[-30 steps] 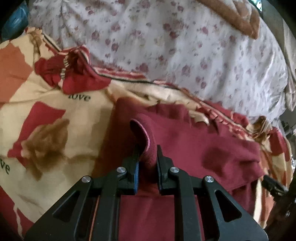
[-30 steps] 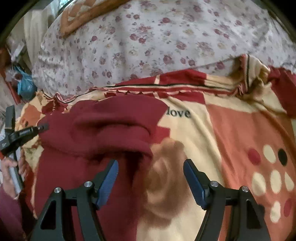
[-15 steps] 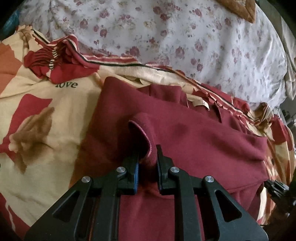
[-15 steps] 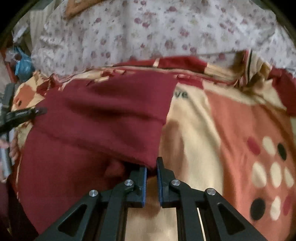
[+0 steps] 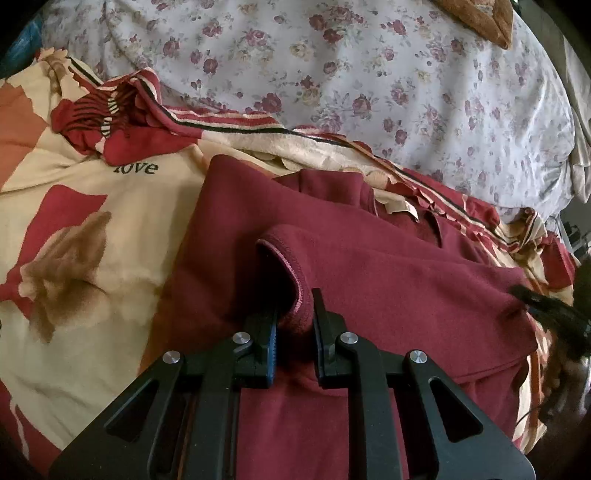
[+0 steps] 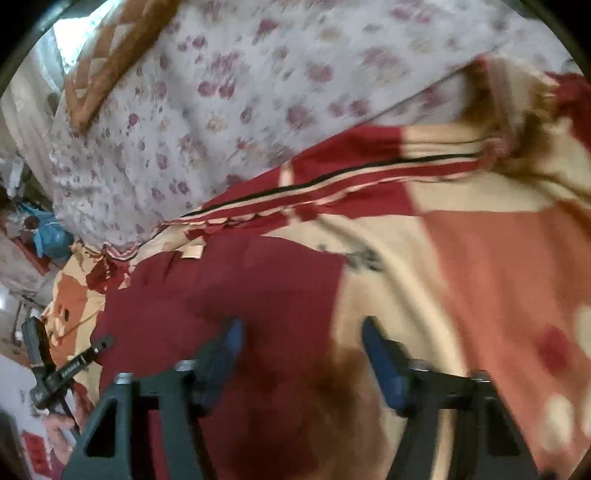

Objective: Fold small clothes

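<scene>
A dark red garment lies spread on a cream and red blanket. My left gripper is shut on a raised fold of its hemmed edge, the cloth pinched between both pads. In the blurred right wrist view the same garment lies flat. My right gripper hovers over the garment's right edge, its jaws opening, with cloth and blanket beneath the gap and nothing pressed by the pads. A beige label shows at the garment's collar.
A floral white sheet covers the bed beyond the blanket. A brown patterned cushion lies at the far right corner. The other gripper and a hand show at the left of the right wrist view. Clutter lies on the floor left of the bed.
The garment's right part was drawn out flat over the blanket. My right gripper shut at that edge, then let go and spread again. My left gripper kept its grip on the fold.
</scene>
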Action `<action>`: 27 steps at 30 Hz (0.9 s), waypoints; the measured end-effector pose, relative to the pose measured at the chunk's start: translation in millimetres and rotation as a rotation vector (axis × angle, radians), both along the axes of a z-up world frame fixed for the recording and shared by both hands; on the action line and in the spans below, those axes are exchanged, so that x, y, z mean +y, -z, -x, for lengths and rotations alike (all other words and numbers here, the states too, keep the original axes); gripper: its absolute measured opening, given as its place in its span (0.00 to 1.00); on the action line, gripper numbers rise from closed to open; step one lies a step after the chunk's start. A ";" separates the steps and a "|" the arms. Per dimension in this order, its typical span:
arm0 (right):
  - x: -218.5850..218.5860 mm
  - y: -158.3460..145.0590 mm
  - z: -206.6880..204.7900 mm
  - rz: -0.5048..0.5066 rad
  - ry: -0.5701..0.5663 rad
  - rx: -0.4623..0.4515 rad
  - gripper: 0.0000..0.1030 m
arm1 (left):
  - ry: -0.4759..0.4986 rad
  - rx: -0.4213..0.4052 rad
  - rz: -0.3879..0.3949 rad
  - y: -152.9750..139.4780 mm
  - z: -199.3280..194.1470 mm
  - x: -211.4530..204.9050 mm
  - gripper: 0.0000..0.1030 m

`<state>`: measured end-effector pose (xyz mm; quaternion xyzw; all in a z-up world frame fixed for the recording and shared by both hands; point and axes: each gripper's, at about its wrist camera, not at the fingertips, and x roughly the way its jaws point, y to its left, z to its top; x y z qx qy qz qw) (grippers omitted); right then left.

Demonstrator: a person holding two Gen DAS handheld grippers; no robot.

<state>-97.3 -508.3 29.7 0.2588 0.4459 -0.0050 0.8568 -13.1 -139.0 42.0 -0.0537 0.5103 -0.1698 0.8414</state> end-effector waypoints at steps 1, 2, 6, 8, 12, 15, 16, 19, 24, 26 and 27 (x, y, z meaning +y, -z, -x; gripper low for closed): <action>3.8 -1.1 -9.0 0.061 0.003 0.010 0.18 | 0.005 0.000 0.000 -0.1 0.5 -0.1 0.14; 3.0 -5.1 -10.1 0.098 0.019 -0.011 0.14 | 0.012 -0.002 0.000 0.0 0.1 -0.3 0.14; -21.5 14.1 -9.5 0.257 0.200 0.081 0.01 | 0.021 -0.011 0.000 4.1 -0.8 0.1 0.15; -34.6 24.9 1.6 0.130 0.202 0.078 0.01 | 0.020 -0.012 0.009 3.5 0.0 1.0 0.15; -18.2 -5.8 25.9 0.134 0.109 -0.010 0.02 | 0.022 -0.015 0.024 1.1 0.9 3.0 0.15; 10.0 -25.9 33.2 0.170 0.010 -0.028 0.14 | -0.002 -0.013 0.028 -3.4 3.8 6.1 0.23; 16.7 -28.3 33.4 0.179 -0.007 -0.036 0.23 | -0.014 -0.020 0.031 -6.1 5.9 8.5 0.25; 40.1 -32.4 31.2 0.227 -0.067 -0.066 0.26 | -0.026 -0.046 0.032 -13.3 13.2 13.6 0.38; 50.5 4.6 1.8 0.349 -0.057 0.068 0.26 | -0.026 -0.079 0.013 -16.9 18.8 14.2 0.59; 42.1 13.3 -6.4 0.309 -0.026 0.061 0.26 | -0.031 -0.083 -0.024 -10.6 17.1 10.3 0.59; 38.6 12.4 -6.9 0.291 -0.017 0.062 0.26 | -0.030 -0.087 -0.045 -7.5 16.7 7.9 0.59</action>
